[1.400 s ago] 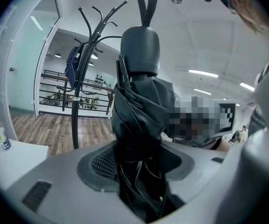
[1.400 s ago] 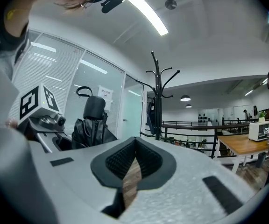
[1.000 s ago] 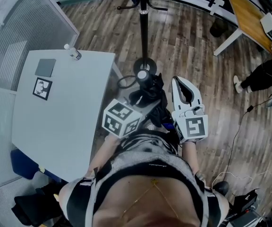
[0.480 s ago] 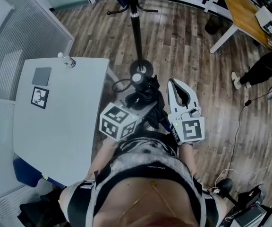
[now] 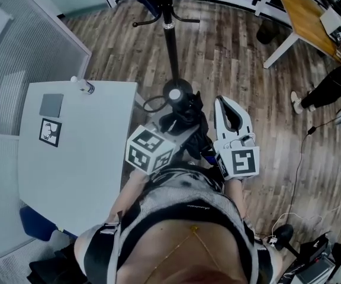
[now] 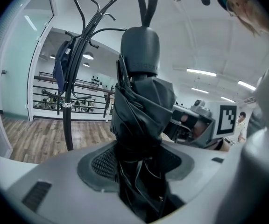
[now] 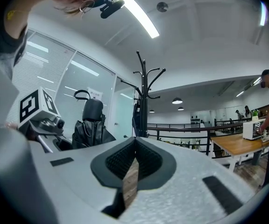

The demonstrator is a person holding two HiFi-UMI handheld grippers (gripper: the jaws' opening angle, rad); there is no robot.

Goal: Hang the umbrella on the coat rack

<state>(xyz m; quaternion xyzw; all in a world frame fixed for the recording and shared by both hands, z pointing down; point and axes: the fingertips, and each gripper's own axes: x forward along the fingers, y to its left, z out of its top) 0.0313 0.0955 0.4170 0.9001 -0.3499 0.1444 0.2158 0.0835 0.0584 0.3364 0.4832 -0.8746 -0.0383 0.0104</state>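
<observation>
A folded black umbrella (image 5: 186,122) stands upright with my left gripper (image 5: 179,132) shut on its lower body. In the left gripper view the umbrella (image 6: 141,106) fills the gap between the left gripper's (image 6: 134,169) pads, its round handle and strap loop on top. The black coat rack (image 5: 170,46) stands on the wood floor just beyond it, with its hooks (image 6: 90,13) high to the left. My right gripper (image 5: 225,108) is beside the umbrella on the right, shut and holding nothing. In its own view the right gripper (image 7: 133,160) shows only a sliver of floor, with the coat rack (image 7: 144,97) ahead.
A white table (image 5: 70,164) is at my left, carrying a small bottle (image 5: 83,86), a grey square (image 5: 51,105) and a marker tag (image 5: 49,132). A blue garment (image 6: 60,69) hangs on the rack. A wooden table (image 5: 303,16) and a person (image 5: 330,93) are at the right. Cables (image 5: 295,176) lie on the floor.
The head view has shifted slightly. Both grippers and the umbrella keep about the same pose in front of the rack.
</observation>
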